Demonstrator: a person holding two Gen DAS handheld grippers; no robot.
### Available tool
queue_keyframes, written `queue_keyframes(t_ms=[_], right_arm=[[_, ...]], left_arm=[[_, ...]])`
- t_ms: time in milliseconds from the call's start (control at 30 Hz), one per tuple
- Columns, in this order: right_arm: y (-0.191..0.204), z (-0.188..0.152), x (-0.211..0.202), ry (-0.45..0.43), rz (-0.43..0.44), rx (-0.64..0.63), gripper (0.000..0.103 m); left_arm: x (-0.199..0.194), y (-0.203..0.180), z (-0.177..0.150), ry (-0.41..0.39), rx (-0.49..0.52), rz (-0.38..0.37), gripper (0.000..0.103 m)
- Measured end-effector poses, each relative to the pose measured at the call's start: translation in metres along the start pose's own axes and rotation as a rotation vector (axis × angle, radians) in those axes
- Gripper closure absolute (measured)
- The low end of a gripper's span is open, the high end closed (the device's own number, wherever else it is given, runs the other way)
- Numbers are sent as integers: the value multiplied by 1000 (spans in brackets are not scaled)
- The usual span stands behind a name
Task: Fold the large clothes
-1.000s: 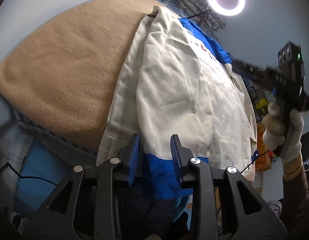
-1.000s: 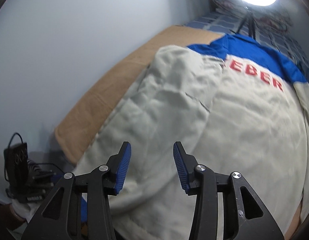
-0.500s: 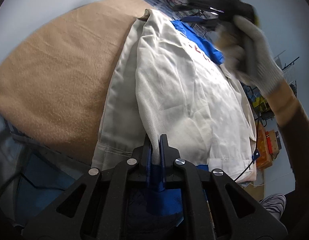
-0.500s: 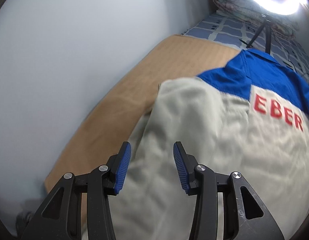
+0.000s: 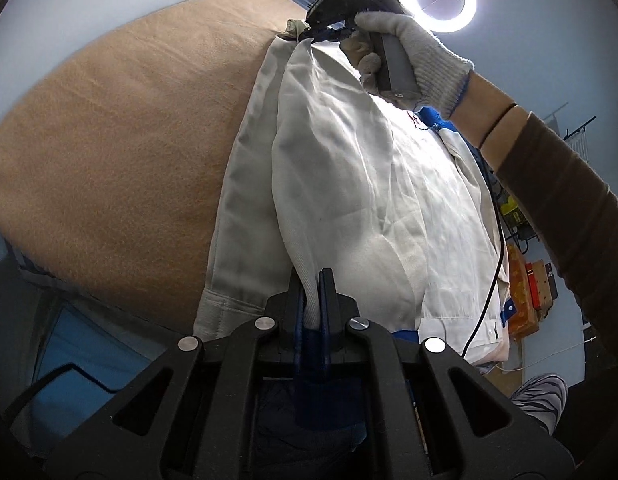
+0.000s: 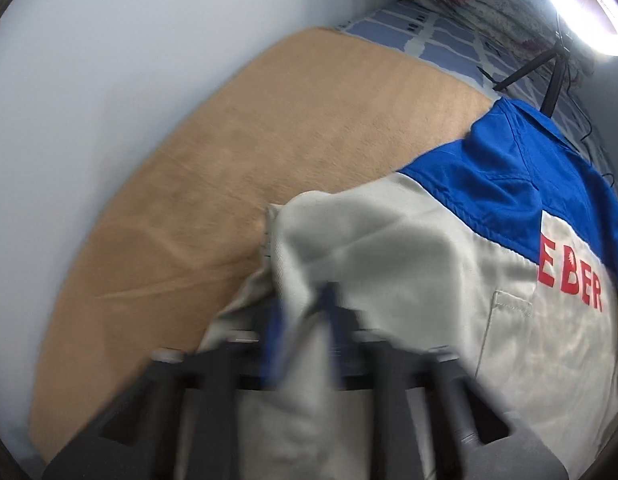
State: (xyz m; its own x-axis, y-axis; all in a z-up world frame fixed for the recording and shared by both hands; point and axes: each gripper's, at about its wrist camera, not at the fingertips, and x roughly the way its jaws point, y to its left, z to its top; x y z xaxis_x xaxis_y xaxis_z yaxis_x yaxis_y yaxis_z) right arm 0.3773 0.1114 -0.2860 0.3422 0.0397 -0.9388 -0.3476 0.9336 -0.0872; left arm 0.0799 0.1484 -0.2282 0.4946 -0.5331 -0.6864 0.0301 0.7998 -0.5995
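Both tongs, left [image 5: 312, 280] and seemingly right [image 6: 305, 312], pinch jacket [image 5: 369, 184]

Red letters "EBER" stand on the jacket [image 6: 489, 320].

we are holding our left gripper [image 5: 312, 292] angled downward with its jaws pressed together on a fold of the jacket [image 5: 373, 200]. our right gripper [image 6: 305, 320], pointing steeply down, is blurred in its own view; its jaws have just been closing and are pinching the jacket cloth. in the left wrist view our right hand [image 5: 405, 48], in a knit glove, is wrapping around that gripper's handle, with the bare wrist and dark sleeve [image 5: 569, 208] reaching in from the right.
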Motion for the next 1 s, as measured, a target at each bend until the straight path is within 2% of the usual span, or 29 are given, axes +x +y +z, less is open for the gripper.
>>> queue_keyframes(t_ms=[100, 200, 367, 433, 567, 633, 733, 800, 867, 1000], right_arm=[[-4, 3, -8, -26, 41, 8, 102], [1, 11, -13, -56, 78, 12, 103], [17, 13, 7, -41, 64, -3, 102], [19, 10, 6, -58, 71, -19, 98], [6, 2, -26, -85, 149, -9, 95], [-4, -10, -55, -134, 161, -21, 95], [-20, -45, -103, -201, 191, -47, 92], [-32, -73, -128, -222, 218, -45, 74], [-48, -115, -157, -239, 260, -20, 63], [-67, -193, -181, -181, 367, 32, 60]], left_arm=[[-10, 1, 0, -25, -8, 8, 99], [-18, 2, -3, -60, -8, 58, 99], [-4, 16, -5, -20, -75, 103, 99], [-3, 16, -5, -11, -75, 112, 98], [-11, 9, -4, -35, -49, 119, 73], [-17, 8, -3, -55, -53, 116, 65], [-23, 11, 2, -63, -70, 92, 63], [-23, 14, 6, -44, -79, 80, 63], [-20, 17, 8, -25, -95, 64, 63], [-16, 22, 9, 11, -121, 16, 63]])
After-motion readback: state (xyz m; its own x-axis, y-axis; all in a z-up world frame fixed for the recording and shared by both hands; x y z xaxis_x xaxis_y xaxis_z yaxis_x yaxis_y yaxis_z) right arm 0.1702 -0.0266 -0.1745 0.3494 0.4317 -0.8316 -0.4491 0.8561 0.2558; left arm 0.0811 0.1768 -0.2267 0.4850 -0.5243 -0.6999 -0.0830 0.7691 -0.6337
